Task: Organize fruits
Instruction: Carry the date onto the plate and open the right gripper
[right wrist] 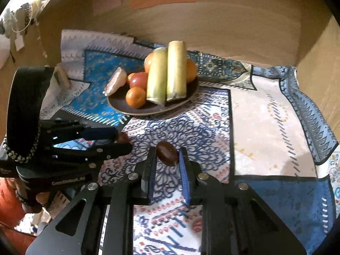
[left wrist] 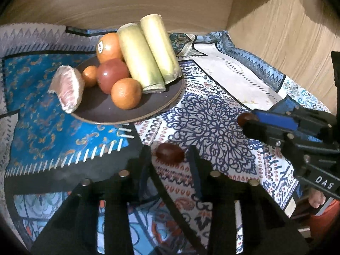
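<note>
Each gripper has a small dark brown fruit, a date by the look of it. The right gripper (right wrist: 166, 159) has its fingers closed on one date (right wrist: 167, 153), lifted clear of the patterned cloth (right wrist: 265, 116). The left gripper (left wrist: 169, 155) has its fingers nearly shut around the other date (left wrist: 170, 153). Both are near the plate (right wrist: 131, 109), on its near side. I'd carry them over level and let go low over the bare patch beside the small orange (right wrist: 135, 97), so neither rolls off.
</note>
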`<state>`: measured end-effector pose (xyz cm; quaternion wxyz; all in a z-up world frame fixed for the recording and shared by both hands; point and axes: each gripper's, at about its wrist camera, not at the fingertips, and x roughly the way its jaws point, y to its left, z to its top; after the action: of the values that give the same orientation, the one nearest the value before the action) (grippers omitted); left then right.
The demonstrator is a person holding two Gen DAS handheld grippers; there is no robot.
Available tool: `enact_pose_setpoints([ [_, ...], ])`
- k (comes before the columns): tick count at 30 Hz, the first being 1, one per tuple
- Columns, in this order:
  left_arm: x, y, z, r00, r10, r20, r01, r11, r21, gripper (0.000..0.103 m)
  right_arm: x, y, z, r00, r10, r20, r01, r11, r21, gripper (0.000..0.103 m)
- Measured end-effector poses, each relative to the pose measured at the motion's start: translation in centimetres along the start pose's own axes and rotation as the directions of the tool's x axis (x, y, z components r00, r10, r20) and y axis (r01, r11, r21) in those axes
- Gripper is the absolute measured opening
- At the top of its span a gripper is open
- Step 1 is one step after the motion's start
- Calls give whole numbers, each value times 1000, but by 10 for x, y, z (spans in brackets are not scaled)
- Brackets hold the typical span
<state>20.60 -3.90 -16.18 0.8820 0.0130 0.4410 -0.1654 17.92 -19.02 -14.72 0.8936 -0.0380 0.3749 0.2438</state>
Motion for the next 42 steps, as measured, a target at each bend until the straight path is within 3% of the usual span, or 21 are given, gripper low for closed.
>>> enact_pose_setpoints([
  [10, -11, 9, 7, 999, 15, 49, -14, 1000, -15, 26, 4, -5, 21, 1000, 2, 21, -1, 1000, -17, 19],
  [22, -30, 49, 23, 988, 96, 123, -88, 994, -70, 26, 24, 18, 58, 998, 48, 35, -45, 994, -97, 19],
  [42, -3, 72, 25, 991, 99, 87, -91, 992, -92, 26, 83, 33, 61, 989, 80, -124, -98, 985, -141, 19],
])
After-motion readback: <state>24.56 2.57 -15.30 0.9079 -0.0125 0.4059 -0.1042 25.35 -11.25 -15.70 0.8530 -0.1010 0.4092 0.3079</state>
